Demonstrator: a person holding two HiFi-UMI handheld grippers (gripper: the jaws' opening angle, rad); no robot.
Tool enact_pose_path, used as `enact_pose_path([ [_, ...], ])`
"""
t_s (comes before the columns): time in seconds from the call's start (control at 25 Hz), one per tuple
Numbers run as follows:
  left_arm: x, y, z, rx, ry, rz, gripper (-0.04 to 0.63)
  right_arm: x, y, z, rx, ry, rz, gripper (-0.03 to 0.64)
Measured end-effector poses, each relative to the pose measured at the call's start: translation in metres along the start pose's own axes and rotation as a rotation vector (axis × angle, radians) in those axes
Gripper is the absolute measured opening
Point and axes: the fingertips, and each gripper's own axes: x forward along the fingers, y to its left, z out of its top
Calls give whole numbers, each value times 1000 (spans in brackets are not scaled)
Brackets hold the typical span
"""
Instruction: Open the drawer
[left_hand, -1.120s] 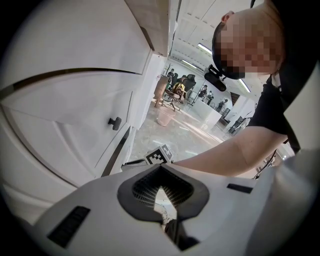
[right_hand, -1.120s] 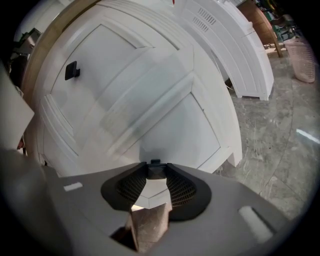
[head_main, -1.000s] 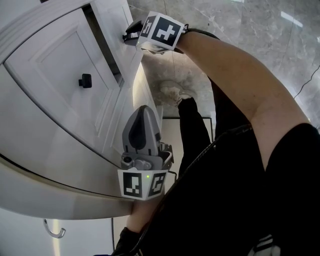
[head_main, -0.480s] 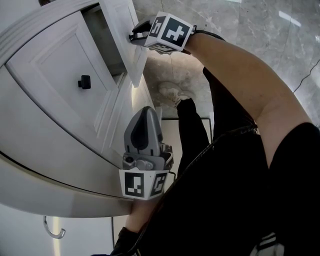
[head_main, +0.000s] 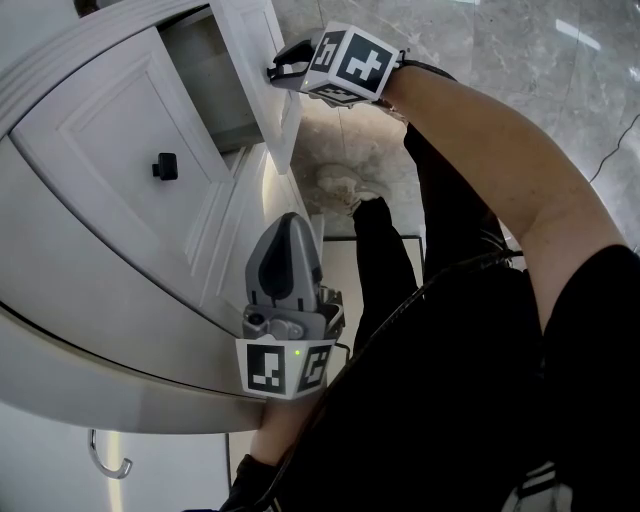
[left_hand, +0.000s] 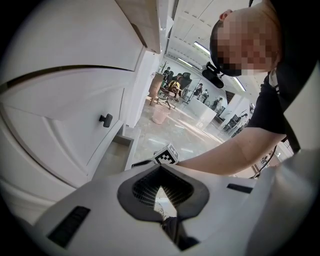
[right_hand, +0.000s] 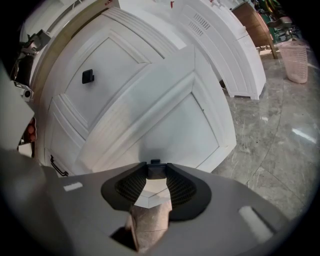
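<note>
- Drawer (head_main: 258, 80): the lower one on the cabinet (head_main: 100, 300) front, next to the floor; its front stands clear of the cabinet face and a wedge of bare interior shows behind it; partly open
- Right gripper (head_main: 274, 72): clamped on the drawer's black knob (right_hand: 155, 170), one pad on either side
- Left gripper (head_main: 287, 222): jaws together with nothing in them, near the cabinet's top edge, idle
- Upper drawer (head_main: 110, 130): closed, second knob (head_main: 165, 167) untouched
- Done: knob seized, drawer part-way out
- Left, by judgement: draw it out to full travel, then release
</note>
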Motion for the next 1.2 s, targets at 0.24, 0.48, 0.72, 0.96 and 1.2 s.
enact_pose_path([
  [0.24,1,0,-5,5,13,2,-9,-5,-1,-4,8,-16,-9,126],
  [0.48,1,3,-4,9,12,9,-9,-11,-1,-7,19,-23,-14,124],
  [0.72,1,3,-3,16,9,15,-9,-19,-3,-12,11,-17,-17,124],
  [0.96,0,3,-1,19,3,11,-9,-28,-5,-18,19,-20,-22,124],
  [1.2,1,1,-2,18,4,5,-9,-36,-7,-24,17,-13,-18,124],
])
